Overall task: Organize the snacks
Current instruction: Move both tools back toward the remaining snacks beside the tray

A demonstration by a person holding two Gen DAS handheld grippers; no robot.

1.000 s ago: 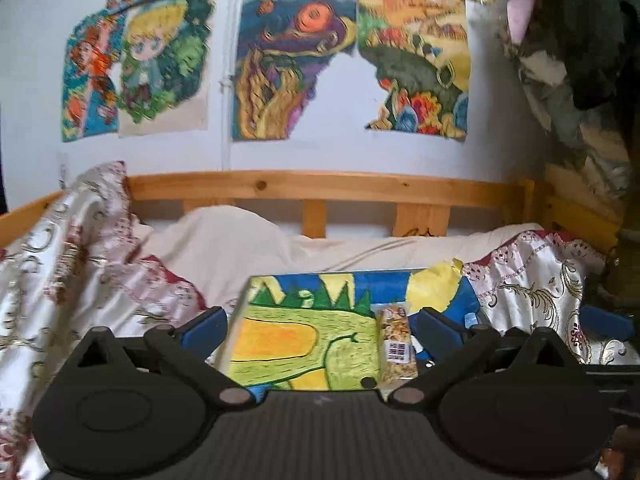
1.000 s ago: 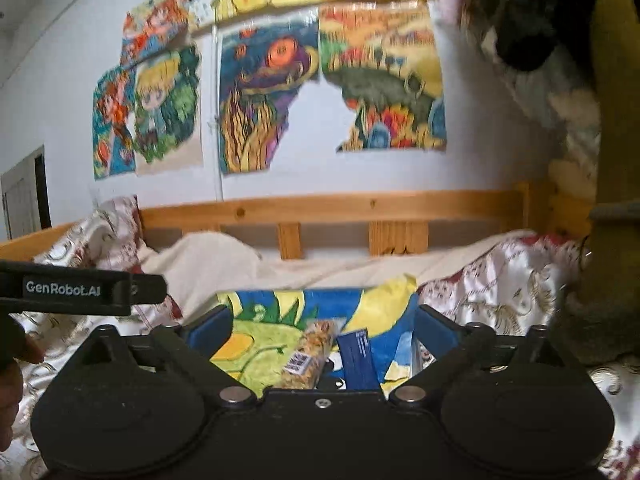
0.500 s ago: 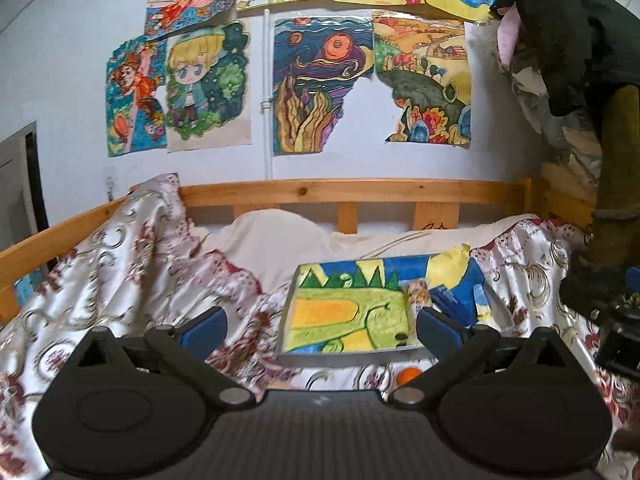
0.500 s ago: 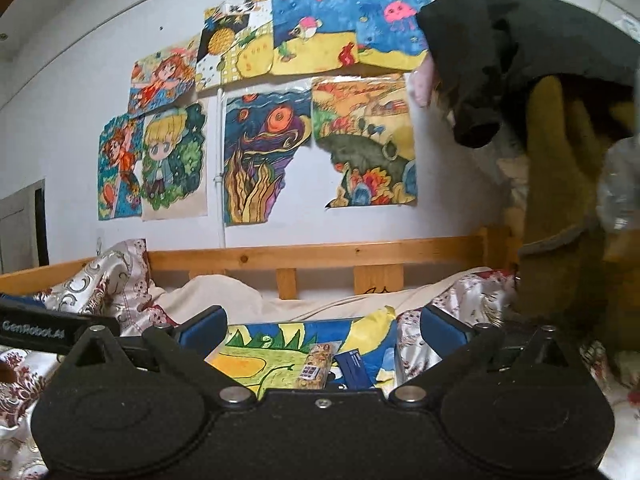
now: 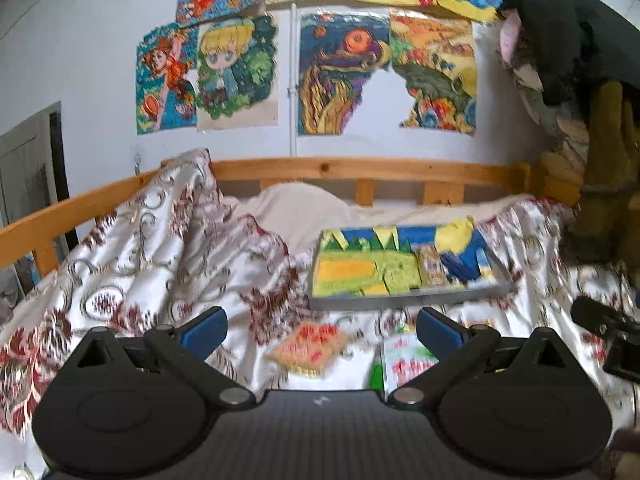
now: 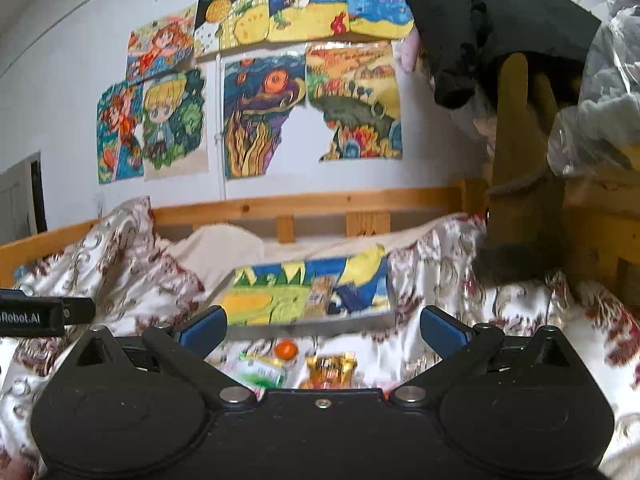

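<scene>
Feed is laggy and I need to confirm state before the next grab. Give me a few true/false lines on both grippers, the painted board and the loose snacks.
1. Both the left gripper and the right gripper are open and empty. True.
2. The painted board carries no snacks. False: a snack bar and a dark blue packet lie on it.
3. Loose snacks lie on the bedspread in front of the board. True.
4. The orange round piece sits on the board. False: it lies on the bedspread.

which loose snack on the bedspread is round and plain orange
The small orange ball, just before the painted board; the green-white packet and gold packet are flat wrappers.
</scene>
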